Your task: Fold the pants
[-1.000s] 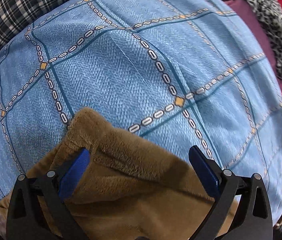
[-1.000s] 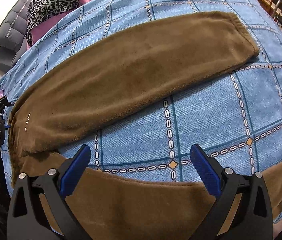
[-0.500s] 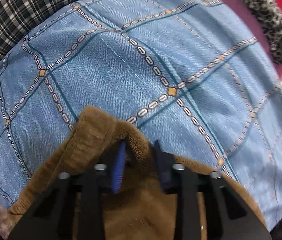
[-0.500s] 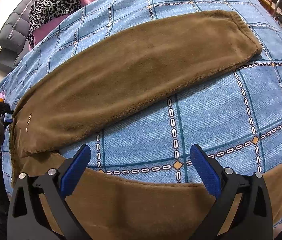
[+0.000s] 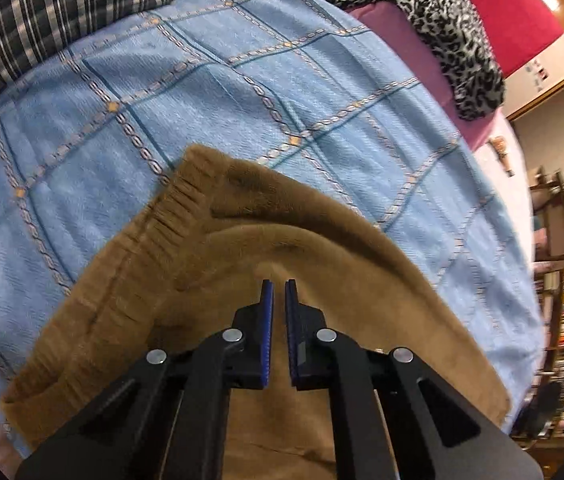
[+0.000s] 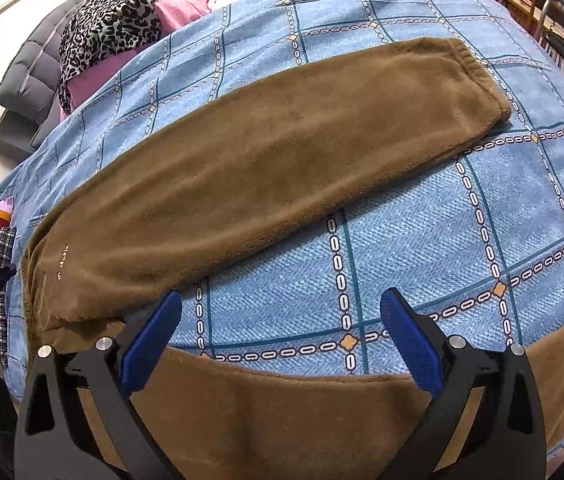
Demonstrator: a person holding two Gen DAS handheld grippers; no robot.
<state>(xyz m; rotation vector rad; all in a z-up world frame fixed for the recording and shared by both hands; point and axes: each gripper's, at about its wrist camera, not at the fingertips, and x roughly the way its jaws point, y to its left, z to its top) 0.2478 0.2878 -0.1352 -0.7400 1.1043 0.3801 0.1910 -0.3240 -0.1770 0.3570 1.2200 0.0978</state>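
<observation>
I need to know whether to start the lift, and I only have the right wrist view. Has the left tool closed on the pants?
Observer: Yes, the left tool is shut on the brown pants just behind the ribbed waistband.
Operator: Is the fabric raised there?
Observer: It bunches into a fold in front of the fingers.
Operator: What lies beyond it?
Observer: Bare blue bedspread, then a dark plaid cloth.
</observation>
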